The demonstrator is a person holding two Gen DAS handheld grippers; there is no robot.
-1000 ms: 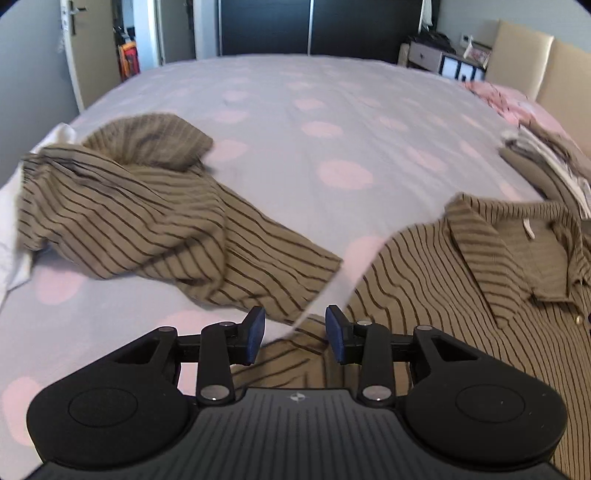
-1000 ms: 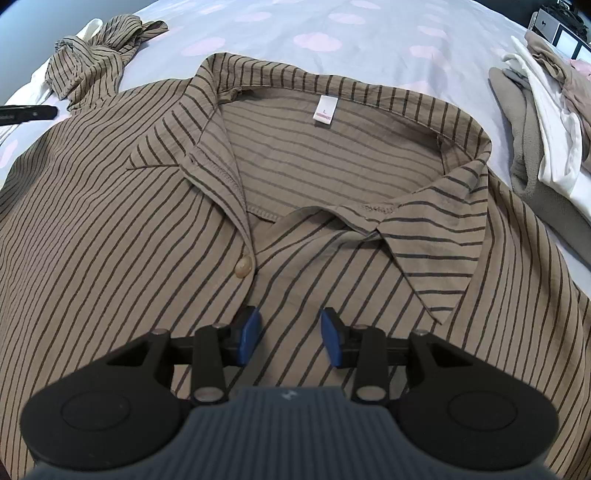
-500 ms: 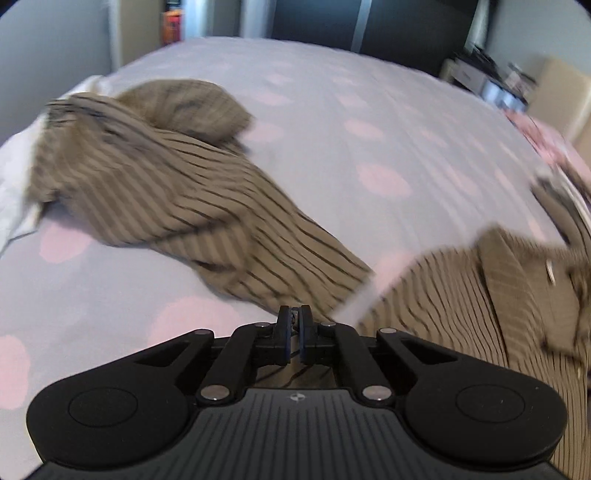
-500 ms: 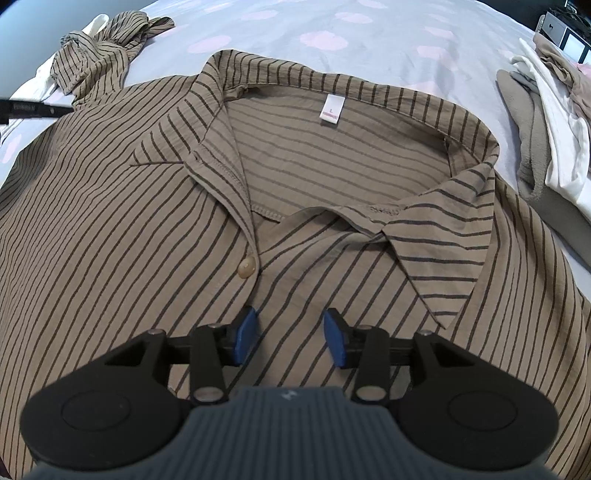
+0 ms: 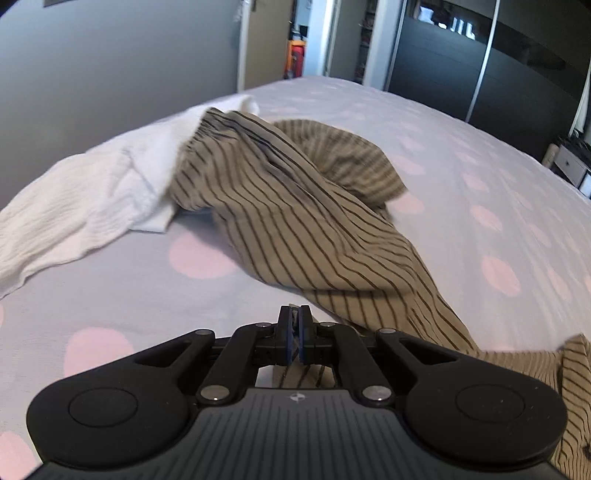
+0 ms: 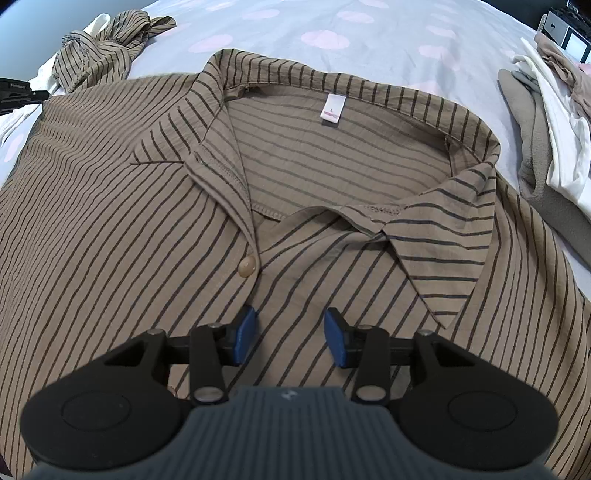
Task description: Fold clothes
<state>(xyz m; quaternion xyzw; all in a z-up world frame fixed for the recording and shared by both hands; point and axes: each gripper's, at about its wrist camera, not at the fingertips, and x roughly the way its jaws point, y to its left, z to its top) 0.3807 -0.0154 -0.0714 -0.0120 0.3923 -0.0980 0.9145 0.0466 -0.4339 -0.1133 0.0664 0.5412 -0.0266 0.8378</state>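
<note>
Left gripper [image 5: 294,334] fingers pressed together, clamped on striped cloth at the sleeve's near end; right gripper [image 6: 291,334] fingers apart, poised over the chest, gripping nothing. Spread flat on the dotted bed [image 6: 388,22]: brown striped shirt [image 6: 110,206], collar [image 6: 436,236] pointing away. Sleeve [image 5: 295,221] running lengthwise away toward a white garment [image 5: 92,192]. Below the collar, one button [image 6: 247,266].

A bed [image 5: 461,155] with lilac, pink-spotted bedding fills the room. Behind it stand a grey wall [image 5: 110,62], an open doorway [image 5: 295,48] and a dark sliding wardrobe [image 5: 443,62].
</note>
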